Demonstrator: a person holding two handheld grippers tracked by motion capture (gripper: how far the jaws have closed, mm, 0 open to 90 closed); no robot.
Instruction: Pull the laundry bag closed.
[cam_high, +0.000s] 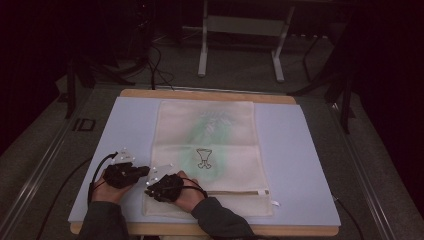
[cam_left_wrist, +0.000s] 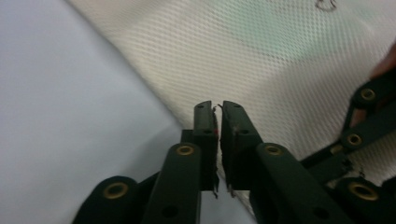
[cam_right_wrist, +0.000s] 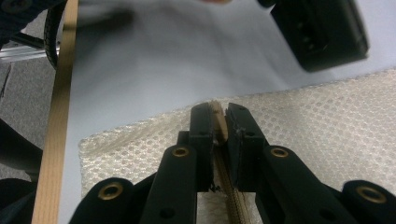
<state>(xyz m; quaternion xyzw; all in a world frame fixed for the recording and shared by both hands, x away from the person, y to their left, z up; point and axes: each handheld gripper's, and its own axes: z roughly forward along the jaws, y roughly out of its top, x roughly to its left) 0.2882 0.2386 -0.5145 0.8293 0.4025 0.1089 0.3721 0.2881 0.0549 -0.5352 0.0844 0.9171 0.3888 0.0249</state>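
From the high view, a cream mesh bag (cam_high: 207, 150) lies flat along the middle of a pale blue mat (cam_high: 295, 165) that covers the wooden table (cam_high: 210, 95); a small printed emblem (cam_high: 203, 158) sits near its centre and a zipper (cam_high: 235, 192) runs across it close to the table's near edge. Both hands work at the bag's near left corner: the left gripper (cam_high: 145, 172) reaches in from the mat side, and the right gripper (cam_high: 150, 191) lies over the corner itself, its forearm crossing the fabric. They sit just beside each other — likely so one can steady the cloth while the other works the zipper.

In the left gripper view, the left gripper (cam_left_wrist: 217, 106) has its jaws drawn almost together right at the bag's side edge (cam_left_wrist: 154, 100), with a thin frayed bit of something caught between them; I judge it is pinching the edge of the mesh, though the hold is slight. Part of the other gripper shows at the right.

In the right gripper view, the right gripper (cam_right_wrist: 218, 108) has its jaws clamped on the tan zipper tape (cam_right_wrist: 232, 196), which runs up between them to the tips. The mesh corner (cam_right_wrist: 121, 140) spreads beneath, near the table's wooden edge (cam_right_wrist: 56, 126) — a grip that suits pulling along the zipper line while the corner is held.
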